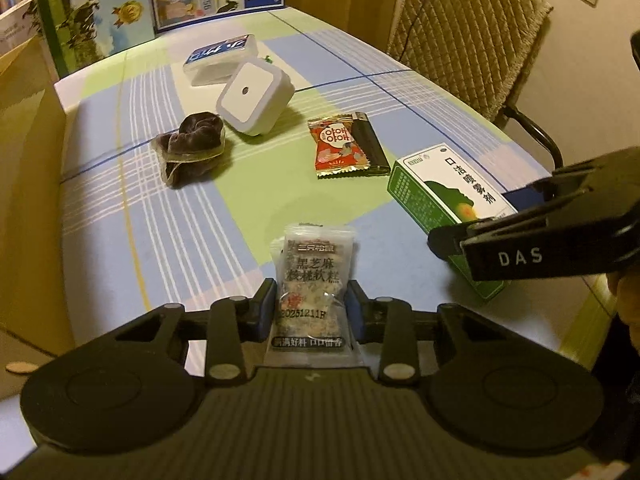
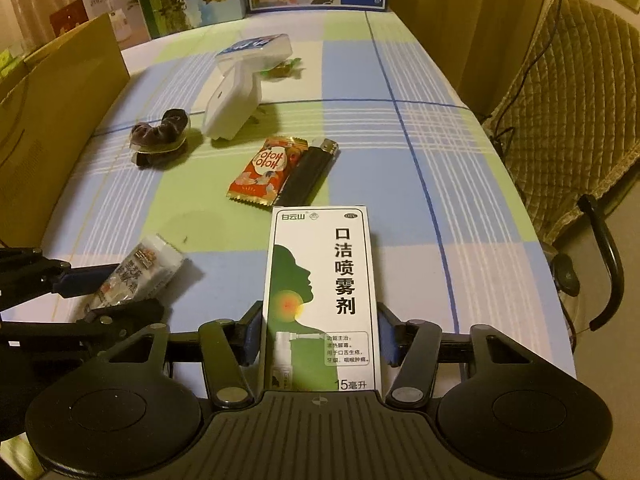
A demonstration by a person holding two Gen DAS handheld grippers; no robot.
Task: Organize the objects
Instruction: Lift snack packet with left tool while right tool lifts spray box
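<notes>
Both tongs were loaded: the left gripper (image 1: 312,304) pinched a sesame-walnut cake packet (image 1: 313,280), the right gripper (image 2: 318,340) clamped a throat spray box (image 2: 320,296), each low over the checked tablecloth (image 2: 420,184), presumably for sorting.

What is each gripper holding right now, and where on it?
Left gripper pinches the grey snack packet across its lower half. Right gripper clamps the white-and-green spray box by the long sides near its bottom end.
</notes>
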